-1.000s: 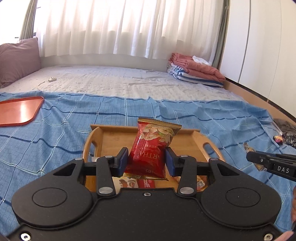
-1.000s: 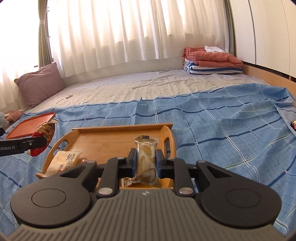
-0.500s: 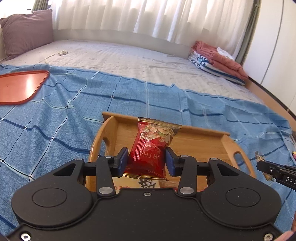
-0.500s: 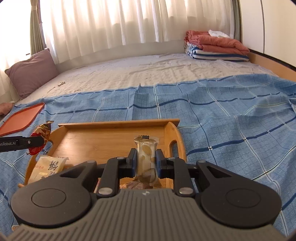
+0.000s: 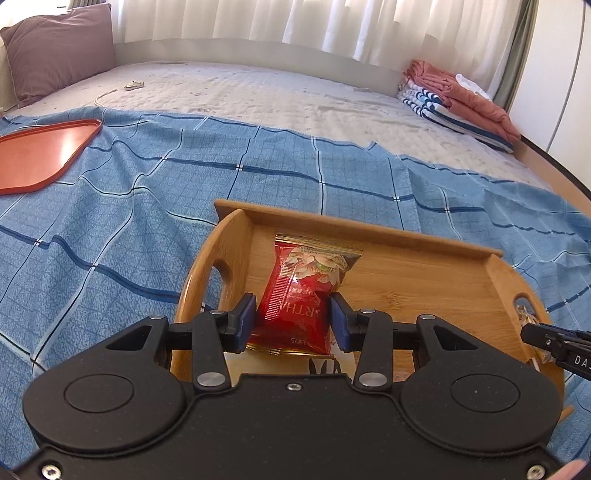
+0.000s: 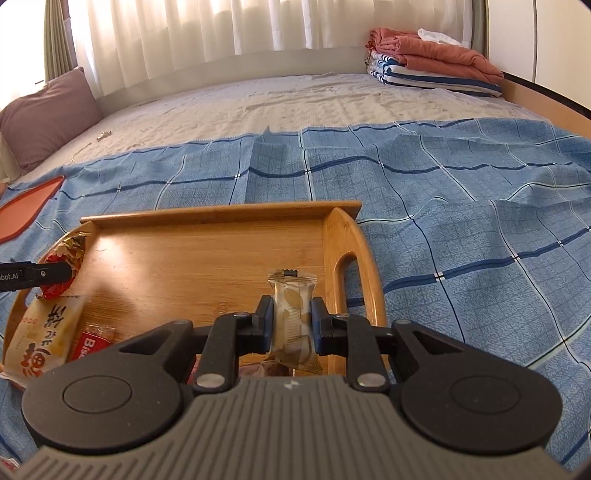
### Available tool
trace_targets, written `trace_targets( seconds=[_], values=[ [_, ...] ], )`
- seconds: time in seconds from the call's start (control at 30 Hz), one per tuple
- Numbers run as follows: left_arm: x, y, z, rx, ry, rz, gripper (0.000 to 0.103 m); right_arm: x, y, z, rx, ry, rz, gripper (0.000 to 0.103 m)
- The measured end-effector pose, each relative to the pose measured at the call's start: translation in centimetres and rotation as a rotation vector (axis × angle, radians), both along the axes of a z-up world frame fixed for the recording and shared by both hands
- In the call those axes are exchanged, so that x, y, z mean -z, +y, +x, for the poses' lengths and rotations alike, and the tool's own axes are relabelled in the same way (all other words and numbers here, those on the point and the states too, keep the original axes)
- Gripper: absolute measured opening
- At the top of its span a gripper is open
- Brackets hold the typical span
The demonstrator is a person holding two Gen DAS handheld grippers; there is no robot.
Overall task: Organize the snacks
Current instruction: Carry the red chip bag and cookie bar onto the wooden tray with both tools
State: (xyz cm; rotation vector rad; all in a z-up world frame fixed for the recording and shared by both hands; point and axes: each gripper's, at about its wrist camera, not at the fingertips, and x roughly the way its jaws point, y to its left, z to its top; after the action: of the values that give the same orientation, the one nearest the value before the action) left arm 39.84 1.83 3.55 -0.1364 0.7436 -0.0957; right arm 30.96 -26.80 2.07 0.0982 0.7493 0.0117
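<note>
Snacks | beige packet [image 6: 38, 339] in wooden tray [image 6: 207, 221] | right view only

Home bedroom, bed [image 5: 258, 92], pillow [image 5: 55, 44], curtains [image 6: 221, 33], folded blankets [image 6: 436, 66]

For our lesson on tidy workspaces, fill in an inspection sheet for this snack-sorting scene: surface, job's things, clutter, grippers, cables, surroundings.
Surface: blue checked cloth spread over a bed.
Job's things: wooden tray holding a beige snack bag and a small red packet.
Clutter: orange tray lying apart on the cloth.
Grippers: left hand-held gripper shut on a red snack packet; right hand-held gripper shut on a clear-wrapped snack; both over the wooden tray.
Cables: white cord on the mattress.
Surroundings: curtains, pillow, folded blankets.
</note>
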Motion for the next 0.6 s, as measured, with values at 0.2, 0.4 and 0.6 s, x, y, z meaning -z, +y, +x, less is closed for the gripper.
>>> trace_targets(
  seconds=[0.2, 0.4, 0.6],
  values=[
    [0.5, -0.2, 0.5, 0.006, 0.002, 0.010, 0.041, 0.6, 0.1, 0.8, -0.016, 0.002, -0.015, 0.026],
    [1.0, -0.4, 0.8, 0.008, 0.005, 0.029, 0.041, 1.5, 0.3, 1.5, -0.015, 0.006, -0.024, 0.026],
    [1.2, -0.6, 0.7, 0.009, -0.006, 0.036, 0.042, 2.2, 0.6, 1.6, -0.019, 0.012, -0.026, 0.025]
  ],
)
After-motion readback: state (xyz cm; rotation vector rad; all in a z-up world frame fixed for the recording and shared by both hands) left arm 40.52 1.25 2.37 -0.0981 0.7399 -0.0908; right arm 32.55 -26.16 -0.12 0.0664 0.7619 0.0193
